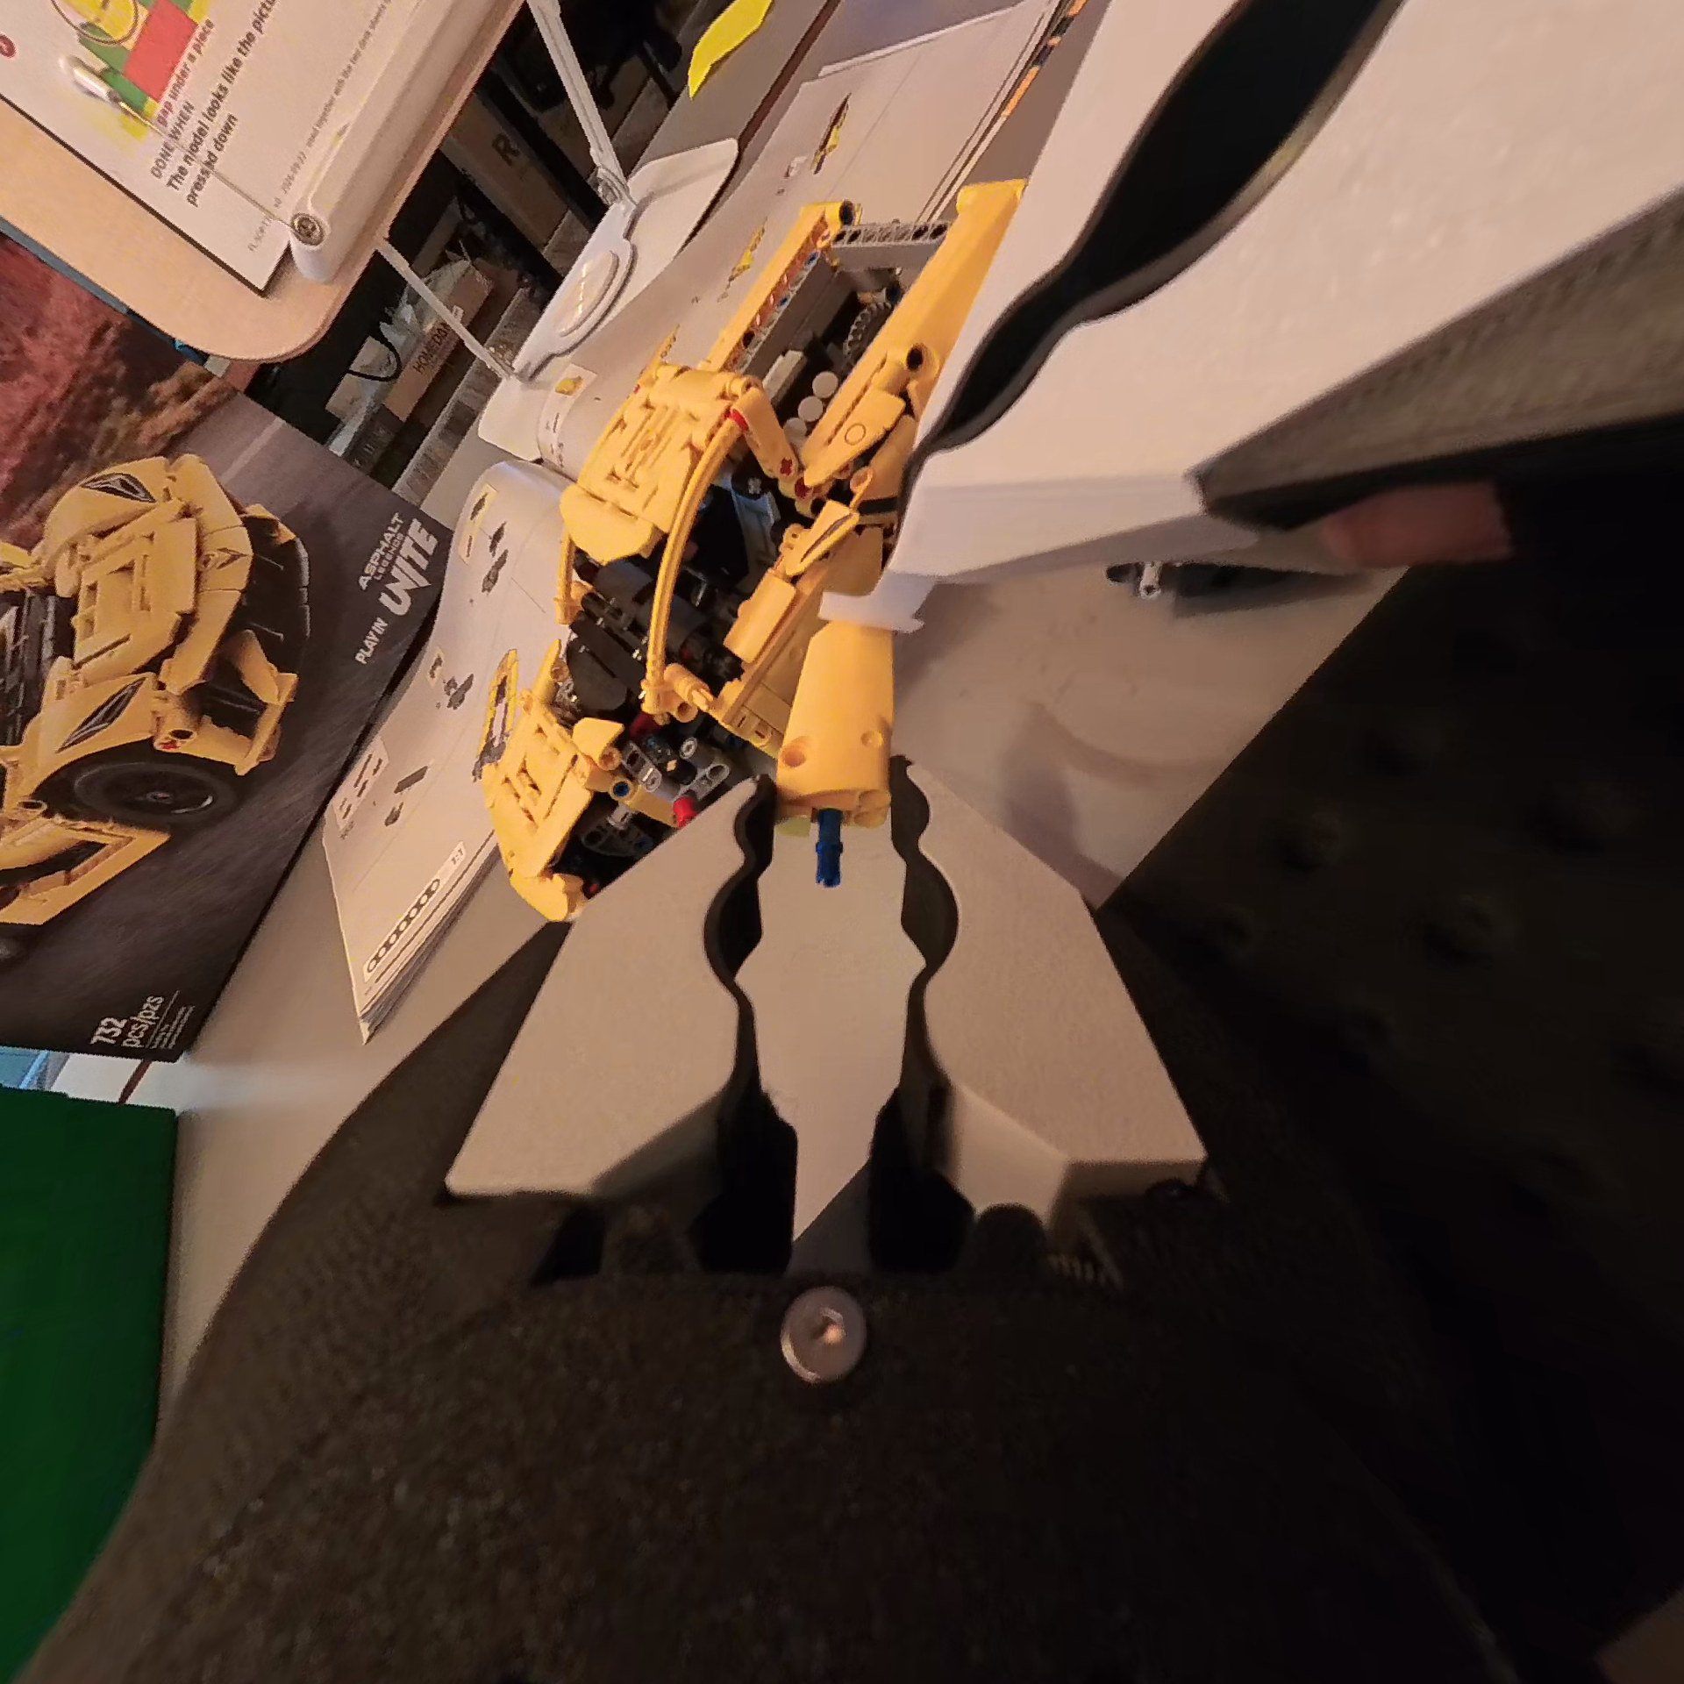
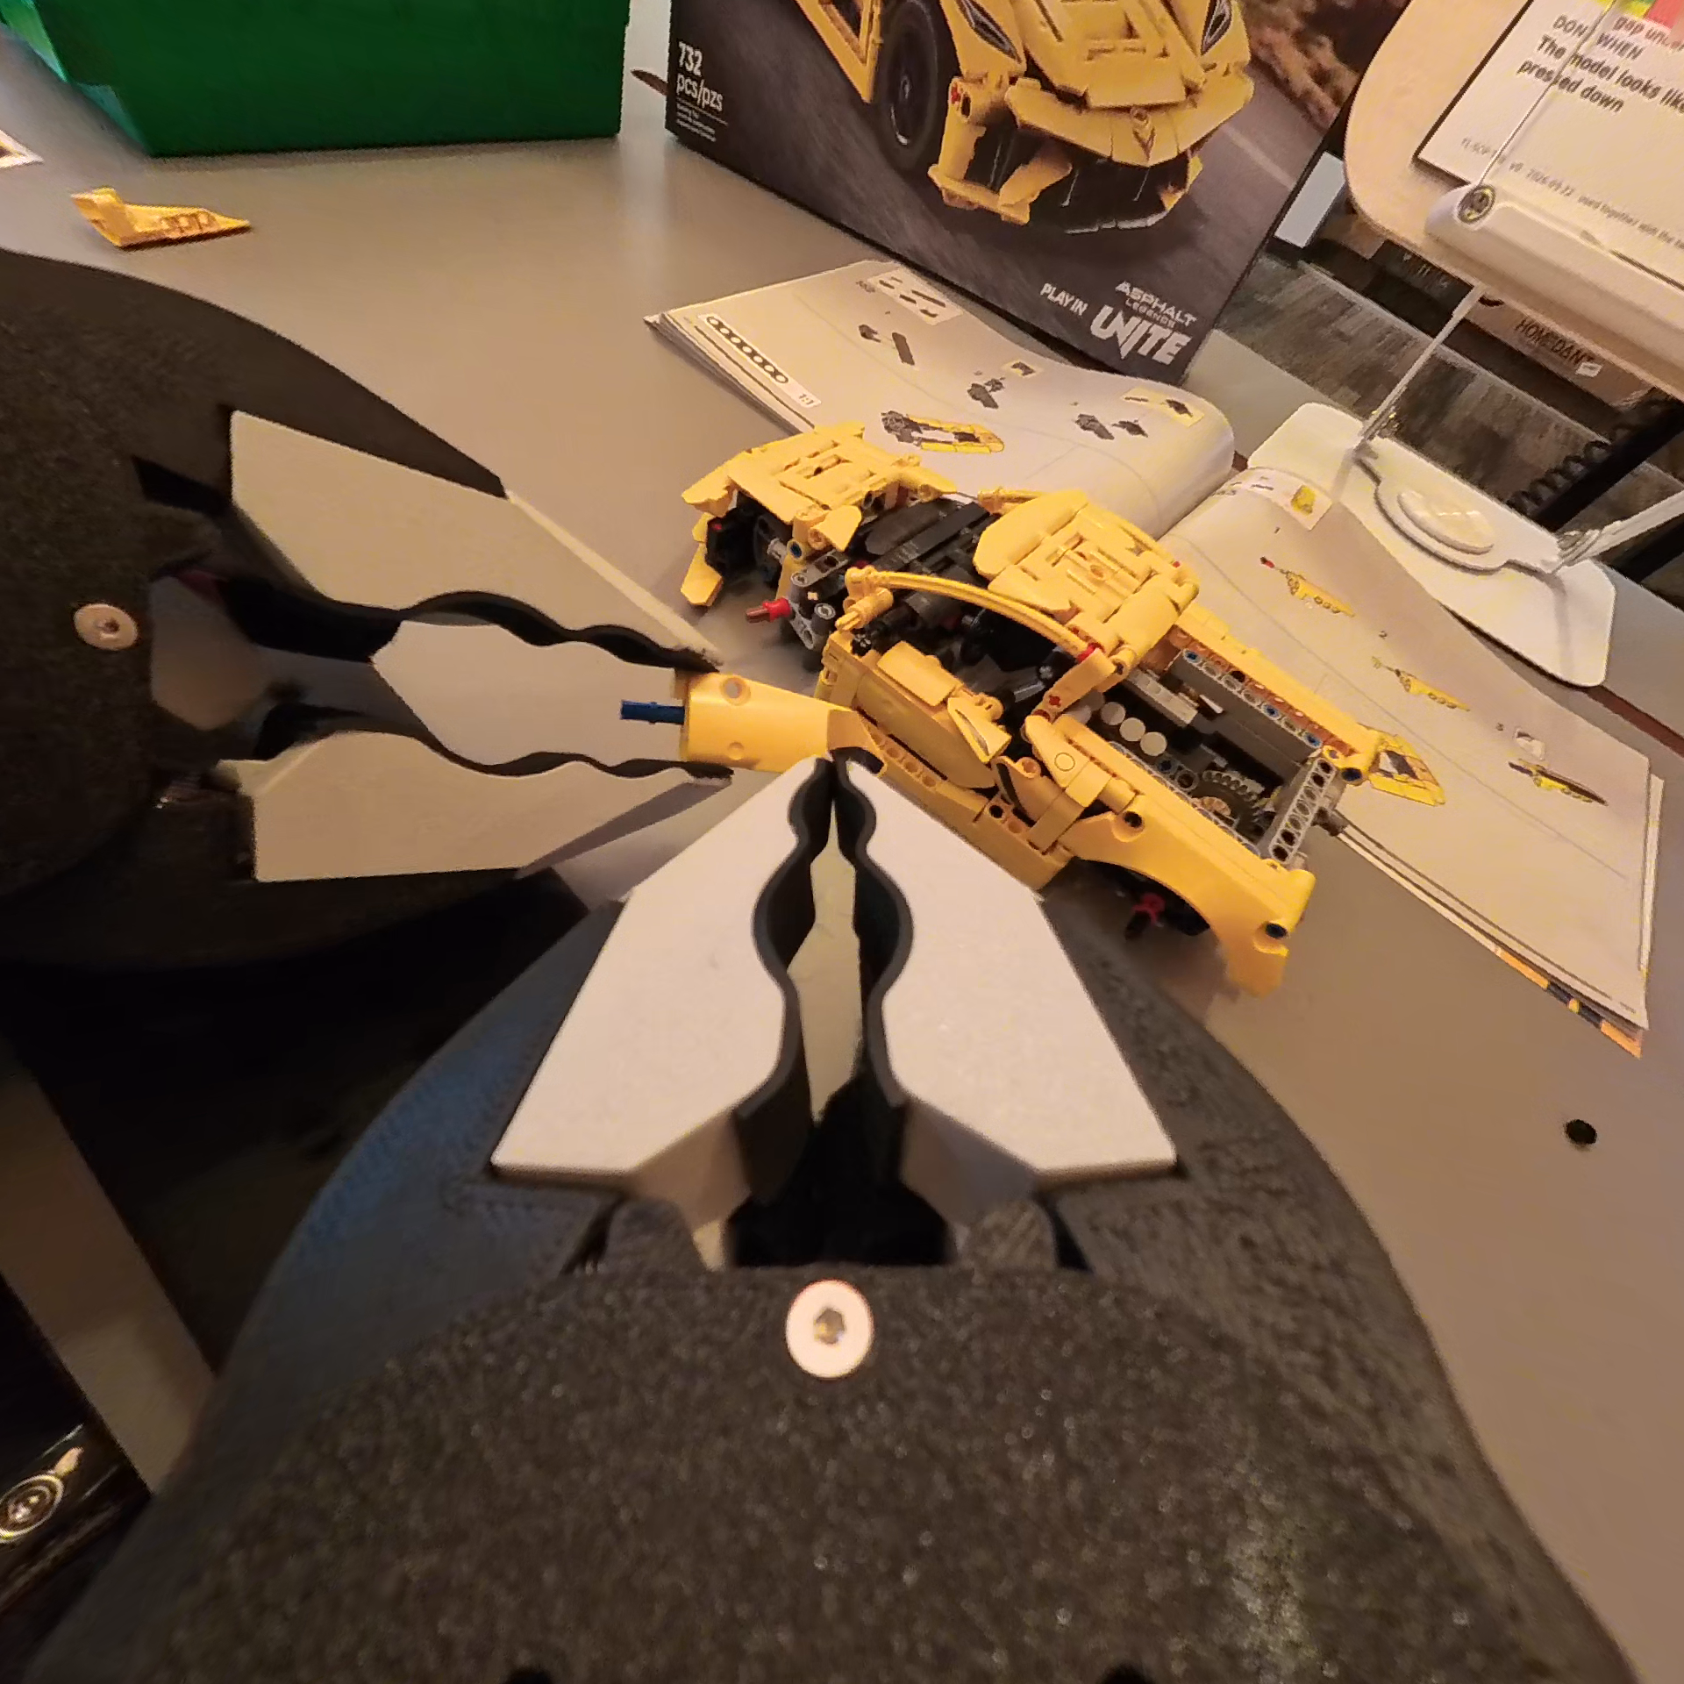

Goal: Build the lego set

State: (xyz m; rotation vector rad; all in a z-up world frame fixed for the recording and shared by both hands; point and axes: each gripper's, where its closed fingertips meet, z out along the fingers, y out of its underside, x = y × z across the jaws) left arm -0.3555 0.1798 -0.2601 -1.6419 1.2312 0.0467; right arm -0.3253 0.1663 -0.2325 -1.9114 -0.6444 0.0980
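The yellow toy car (image 2: 993, 693), partly built with black and grey inner parts showing, lies on an open instruction booklet (image 2: 1422, 693) on the grey table (image 2: 437, 301). A yellow curved panel (image 2: 756, 720) sticks out from its near-left side, with a blue pin (image 2: 649, 712) poking from the panel's free end.

The left gripper (image 2: 715, 715), coming in from the left in the right wrist view, has its fingers spread about as wide as the panel, one tip at each side of the panel's end; the blue pin sits in the gap between them. In the left wrist view the same panel (image 1: 838, 720) fills the space between the fingertips (image 1: 752, 811), though whether they press on it I cannot tell.

The right gripper (image 2: 834, 770) has its wavy-edged fingers nearly together, the tips meeting just under the joint between panel and car body; whether they pinch a part there is hidden.

Behind the booklet stands the dark box (image 2: 1002, 164) picturing the finished car. To the far left are a green bin (image 2: 346, 73) and a loose yellow piece (image 2: 155, 217). At the far right a white stand (image 2: 1458, 547) carries a board with a printed sheet (image 2: 1567, 118).
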